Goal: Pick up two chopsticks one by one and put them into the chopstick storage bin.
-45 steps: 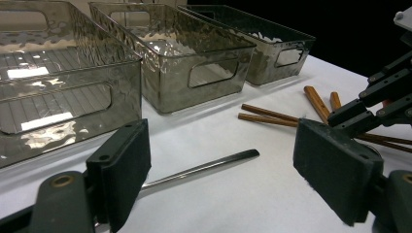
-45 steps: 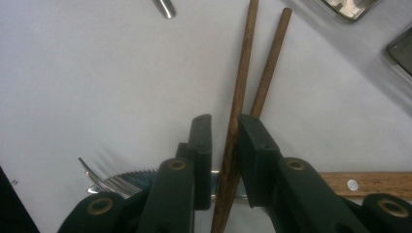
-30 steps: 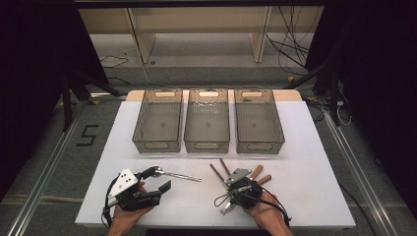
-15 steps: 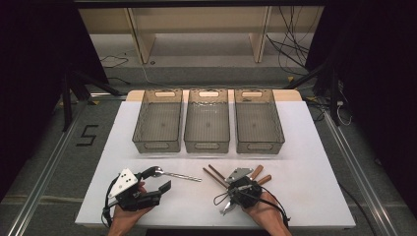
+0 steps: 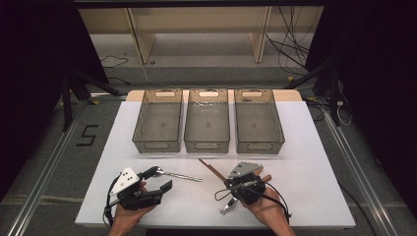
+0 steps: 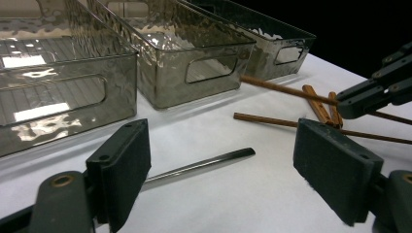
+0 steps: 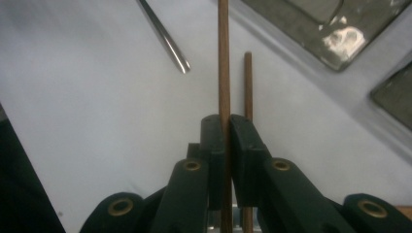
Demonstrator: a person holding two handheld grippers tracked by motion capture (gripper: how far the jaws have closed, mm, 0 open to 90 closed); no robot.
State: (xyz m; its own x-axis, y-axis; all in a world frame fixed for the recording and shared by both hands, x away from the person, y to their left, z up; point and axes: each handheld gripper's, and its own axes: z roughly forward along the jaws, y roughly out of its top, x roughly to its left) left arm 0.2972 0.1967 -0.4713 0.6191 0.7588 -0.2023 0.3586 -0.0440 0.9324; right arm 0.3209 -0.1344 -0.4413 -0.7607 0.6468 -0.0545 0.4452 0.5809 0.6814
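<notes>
My right gripper (image 5: 229, 184) (image 7: 227, 127) is shut on a thin brown chopstick (image 5: 211, 170) (image 7: 223, 58), which sticks out past the tips toward the bins. Its jaws have just been closing, with the chopstick between the pads. A second chopstick (image 7: 248, 82) lies on the white table (image 5: 305, 162) just beside it. My left gripper (image 5: 162, 178) (image 6: 226, 167) rests at the front left, jaws wide open. A metal utensil (image 5: 181, 174) (image 6: 204, 162) lies between and ahead of its pads without touching them.
Three clear empty bins (image 5: 157, 146) (image 5: 207, 146) (image 5: 259, 146) stand side by side across the middle of the table. More brown sticks (image 5: 266, 177) (image 6: 318, 104) lie by the right gripper, and a shiny utensil (image 5: 227, 206) lies in front of it.
The right gripper has closed on one chopstick and lifted slightly. The chopstick's far tip has swung left, toward the bins. The left gripper has stayed still.
</notes>
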